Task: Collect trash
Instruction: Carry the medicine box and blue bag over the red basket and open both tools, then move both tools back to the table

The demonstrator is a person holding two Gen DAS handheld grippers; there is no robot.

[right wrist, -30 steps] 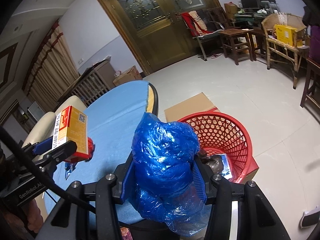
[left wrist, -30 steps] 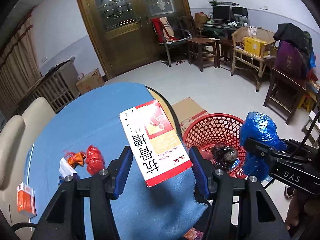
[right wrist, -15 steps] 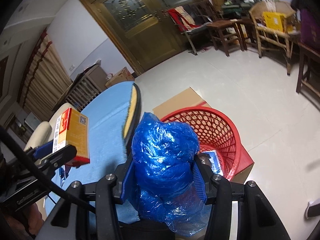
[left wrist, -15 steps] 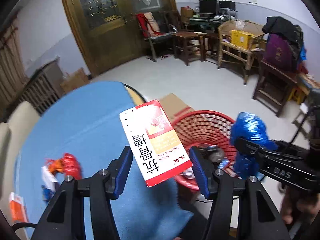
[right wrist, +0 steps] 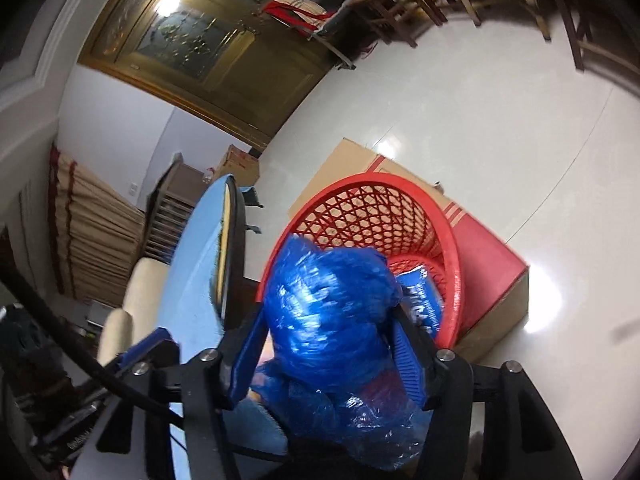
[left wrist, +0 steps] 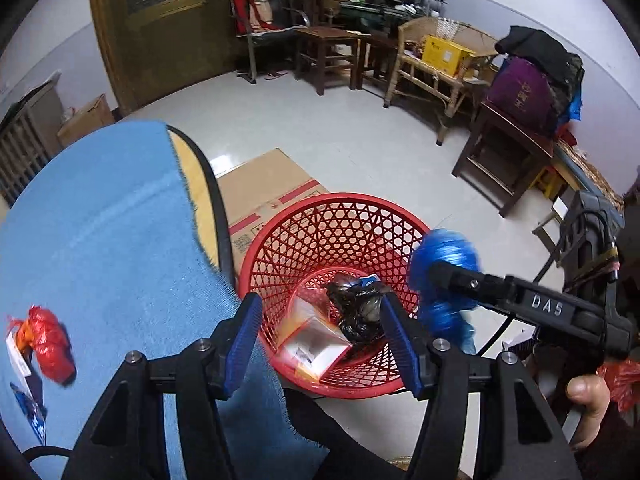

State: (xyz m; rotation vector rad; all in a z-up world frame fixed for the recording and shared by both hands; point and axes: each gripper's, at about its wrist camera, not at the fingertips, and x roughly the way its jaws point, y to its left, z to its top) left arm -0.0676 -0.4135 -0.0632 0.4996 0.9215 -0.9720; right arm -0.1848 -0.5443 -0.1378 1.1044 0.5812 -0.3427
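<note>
The left hand-held gripper [left wrist: 320,336] hangs over the red mesh basket [left wrist: 340,216] with its jaws standing apart and nothing between them; a red-and-white box [left wrist: 310,346] lies blurred inside the basket beside a crumpled black bag [left wrist: 356,308]. The right hand-held gripper [right wrist: 328,352] sits at the basket's near rim, tilted, with a blue plastic bag [right wrist: 328,312] between its jaws, which have just been opening (whether the pads still press on the bag cannot be told through the blur). The basket stands on the floor just off the worktop's [left wrist: 100,220] right edge, against a flat cardboard box [left wrist: 260,188]. On the blue-covered worktop, near its left edge, a red crumpled wrapper [left wrist: 50,344] and some small packets [left wrist: 22,376] remain.
</note>
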